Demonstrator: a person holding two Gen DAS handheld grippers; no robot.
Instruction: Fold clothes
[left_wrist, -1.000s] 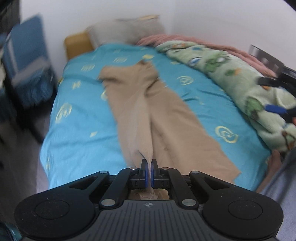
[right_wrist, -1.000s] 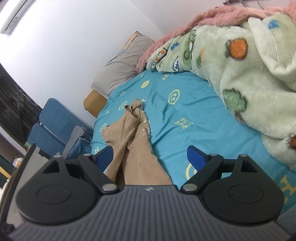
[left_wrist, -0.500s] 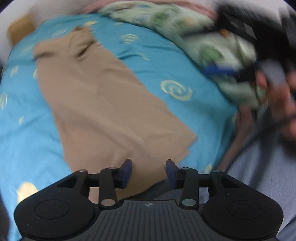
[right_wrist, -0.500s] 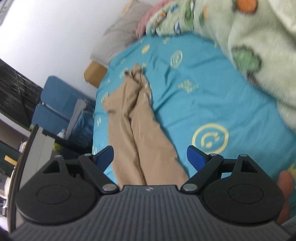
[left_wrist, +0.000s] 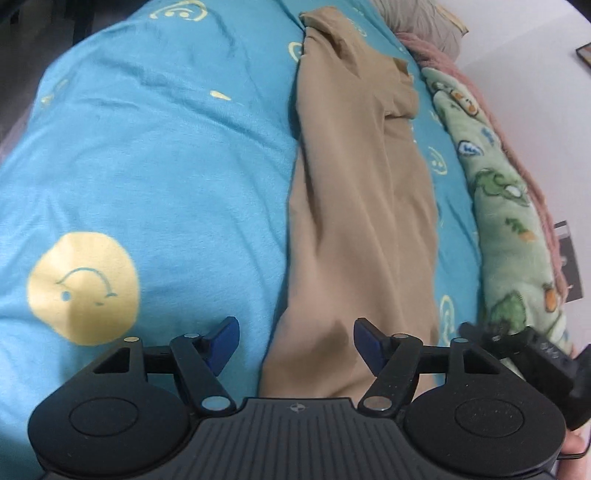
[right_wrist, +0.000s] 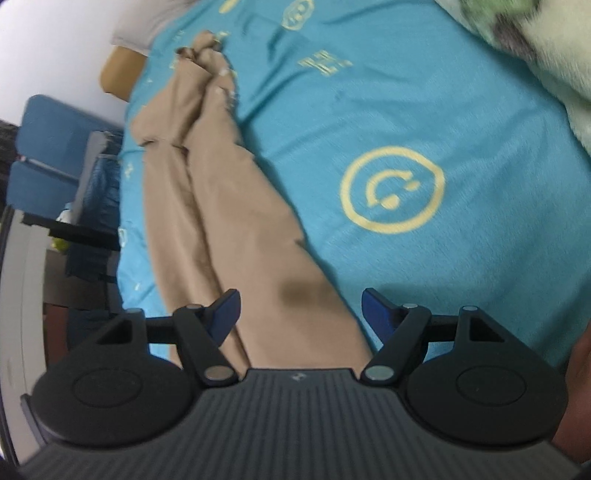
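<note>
A: Start at the left claw (left_wrist: 295, 341). How does it stand?

B: Spread wide, blue fingertips (left_wrist: 224, 338) well apart, nothing between them but air. The near end of the tan trousers (left_wrist: 354, 206) lies below the gap, toward the right fingertip; I cannot tell whether either fingertip touches the cloth.

A: And the right claw (right_wrist: 301, 314)?

B: Also wide apart and holding nothing. The trousers' near end runs under its gap, and the seam between the two legs passes close to the left fingertip (right_wrist: 225, 314).

A: Where do the trousers go from there?

B: In the left wrist view they stretch from 6 o'clock up to 12 o'clock, lengthways on the bed, folded leg beside leg, with a bunched end at the far tip. In the right wrist view the same garment (right_wrist: 221, 192) runs from 6 toward 11 o'clock.

A: The surface?

B: A turquoise bedsheet (left_wrist: 155, 155) printed with yellow smiley faces (left_wrist: 83, 288); a ring-shaped one (right_wrist: 391, 190) sits at 2 o'clock of the right claw.

A: And round about?

B: A green cartoon-print fleece blanket (left_wrist: 506, 206) lies along the bed's edge at 2 to 3 o'clock in the left view, with a pink blanket (left_wrist: 476, 85) behind it and a grey pillow (left_wrist: 417, 18) at 1 o'clock. White wall beyond. In the right view a blue chair (right_wrist: 48, 147) stands beside the bed at 9 o'clock.
</note>
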